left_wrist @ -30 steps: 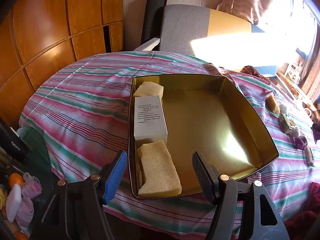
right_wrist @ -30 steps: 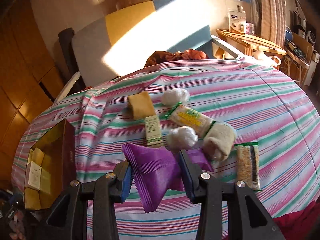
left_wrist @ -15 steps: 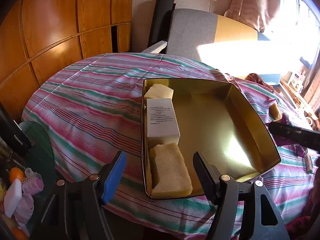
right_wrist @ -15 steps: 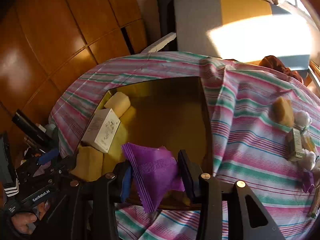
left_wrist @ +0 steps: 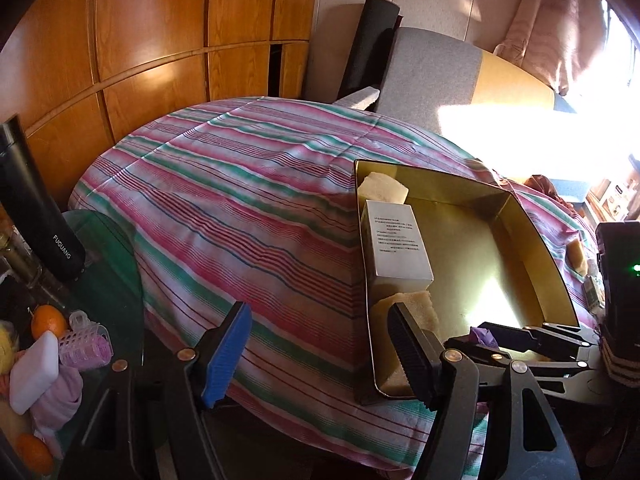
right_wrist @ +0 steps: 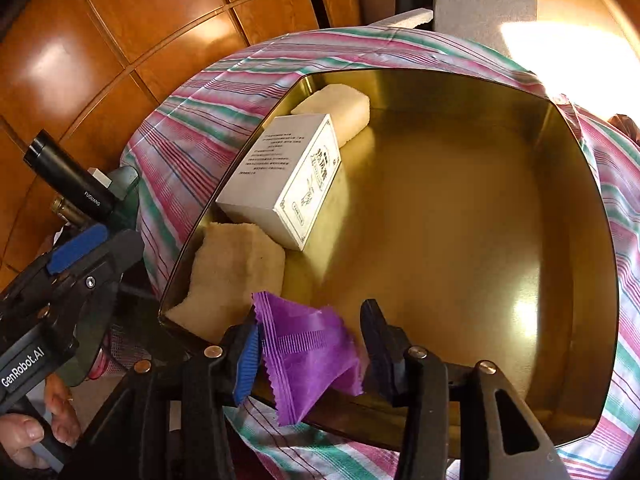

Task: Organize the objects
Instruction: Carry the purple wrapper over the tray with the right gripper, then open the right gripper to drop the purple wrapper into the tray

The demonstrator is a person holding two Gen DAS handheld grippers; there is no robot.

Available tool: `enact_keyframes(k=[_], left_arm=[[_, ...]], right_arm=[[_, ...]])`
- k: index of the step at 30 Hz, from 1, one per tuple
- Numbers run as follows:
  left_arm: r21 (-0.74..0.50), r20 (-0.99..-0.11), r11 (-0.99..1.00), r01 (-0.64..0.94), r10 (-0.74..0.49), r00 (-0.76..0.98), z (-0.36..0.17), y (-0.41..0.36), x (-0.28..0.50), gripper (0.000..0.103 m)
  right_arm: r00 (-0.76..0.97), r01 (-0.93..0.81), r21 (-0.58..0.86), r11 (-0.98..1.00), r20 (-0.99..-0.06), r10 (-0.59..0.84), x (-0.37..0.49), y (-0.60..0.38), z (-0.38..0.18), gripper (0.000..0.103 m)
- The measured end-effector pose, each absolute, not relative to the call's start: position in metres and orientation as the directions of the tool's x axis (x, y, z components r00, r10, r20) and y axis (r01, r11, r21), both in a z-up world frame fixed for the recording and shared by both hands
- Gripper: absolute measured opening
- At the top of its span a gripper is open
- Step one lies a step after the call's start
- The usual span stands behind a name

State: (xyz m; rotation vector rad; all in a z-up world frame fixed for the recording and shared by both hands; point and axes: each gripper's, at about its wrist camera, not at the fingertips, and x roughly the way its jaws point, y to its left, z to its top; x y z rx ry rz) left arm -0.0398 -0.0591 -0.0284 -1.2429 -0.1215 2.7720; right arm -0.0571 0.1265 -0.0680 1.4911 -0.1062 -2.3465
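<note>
A gold tin box (right_wrist: pixel 580 280) lies open on the striped tablecloth; it also shows in the left wrist view (left_wrist: pixel 532 240). Along its left wall lie a white carton (right_wrist: pixel 284 180), a pale sponge (right_wrist: pixel 336 110) behind it and a tan sponge (right_wrist: pixel 236 268) in front. My right gripper (right_wrist: pixel 310 356) is shut on a purple packet (right_wrist: pixel 308 354) and holds it over the tin's near edge. My left gripper (left_wrist: pixel 320 356) is open and empty, at the table's near edge left of the tin. It also shows in the right wrist view (right_wrist: pixel 76 256).
The table with the striped cloth (left_wrist: pixel 240 208) is round. A black flask (left_wrist: pixel 36 208) stands on a green side table at the left, with oranges (left_wrist: pixel 48 322) and a pink hair roller (left_wrist: pixel 84 350). A grey and yellow chair (left_wrist: pixel 460 80) stands behind the table. Wood panels line the wall.
My right gripper has carried the purple packet leftward from the pile of items to above the tin's near edge. My left gripper has drifted left, away from the tin.
</note>
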Motion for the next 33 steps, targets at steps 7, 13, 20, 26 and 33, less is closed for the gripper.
enact_keyframes(k=[7, 13, 20, 26, 33], left_arm=[[-0.103, -0.721, -0.991, -0.081, 0.131, -0.681, -0.020, -0.052, -0.038, 0.072], [-0.067, -0.702, -0.990, -0.125, 0.136, -0.699, -0.011, -0.036, -0.032, 0.074], [-0.031, -0.686, -0.982, -0.189, 0.158, -0.710, 0.001, -0.013, -0.026, 0.074], [-0.016, -0.682, -0.969, -0.246, 0.190, -0.706, 0.007, 0.008, -0.021, 0.075], [0.007, -0.686, -0.952, -0.306, 0.218, -0.694, 0.009, 0.035, -0.019, 0.079]], right_arm=[[-0.446, 0.236, 0.300, -0.924, -0.811, -0.377, -0.040, 0.145, -0.047, 0.056], [-0.538, 0.176, 0.245, -0.953, -0.787, -0.302, -0.025, 0.170, -0.021, 0.056], [-0.607, 0.097, 0.177, -0.979, -0.769, -0.199, -0.015, 0.208, 0.000, 0.063], [-0.643, 0.028, 0.154, -0.988, -0.753, -0.136, -0.005, 0.248, 0.009, 0.065], [-0.643, -0.080, 0.111, -0.991, -0.766, -0.034, 0.003, 0.313, 0.010, 0.065]])
